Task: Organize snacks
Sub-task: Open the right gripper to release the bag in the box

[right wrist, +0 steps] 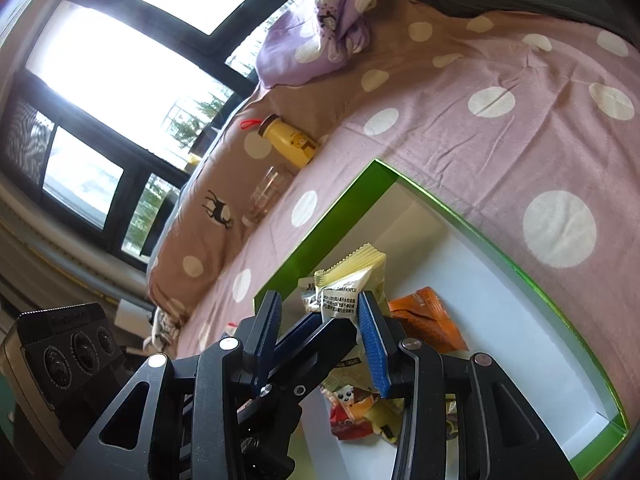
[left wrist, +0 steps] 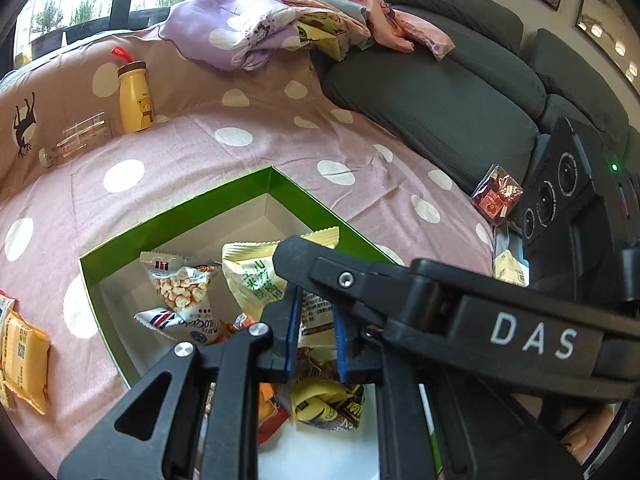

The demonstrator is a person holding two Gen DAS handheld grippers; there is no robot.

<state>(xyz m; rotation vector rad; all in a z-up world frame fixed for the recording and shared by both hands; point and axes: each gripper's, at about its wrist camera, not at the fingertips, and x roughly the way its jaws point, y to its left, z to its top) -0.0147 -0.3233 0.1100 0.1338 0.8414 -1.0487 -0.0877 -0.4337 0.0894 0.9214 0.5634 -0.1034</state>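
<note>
Snack packets number at least five inside the green box [left wrist: 176, 216]: going left to right in the left wrist view, a biscuit-ball packet [left wrist: 182, 294], an orange packet [left wrist: 240, 322] half hidden, a pale yellow packet [left wrist: 256, 276] standing upright, and crumpled yellow and red wrappers [left wrist: 328, 400] low in the near end. Two flat orange packets [left wrist: 24, 360] lie on the spotted bedsheet [left wrist: 240, 136] left of the box, well apart from its wall, and one red clear packet [left wrist: 496, 196] leans against the grey sofa cushion [left wrist: 440, 96] on the right. The left gripper [left wrist: 316, 334] has its blue pads closed on the lower part of the pale yellow packet. The right gripper [right wrist: 320, 340] stands with jaws spread wide, its blue pads [right wrist: 374, 348] on either side of the left gripper's finger and the same packet, not pressing it. The far half of the box is bare white floor, with open room toward its far corner; the green walls rise on every side. Beyond the box, one yellow bear bottle [left wrist: 134, 96] and one clear bottle [left wrist: 78, 140] lie near the sheet's far left edge, and a heap of bunched clothes [left wrist: 256, 28] sits behind.
</note>
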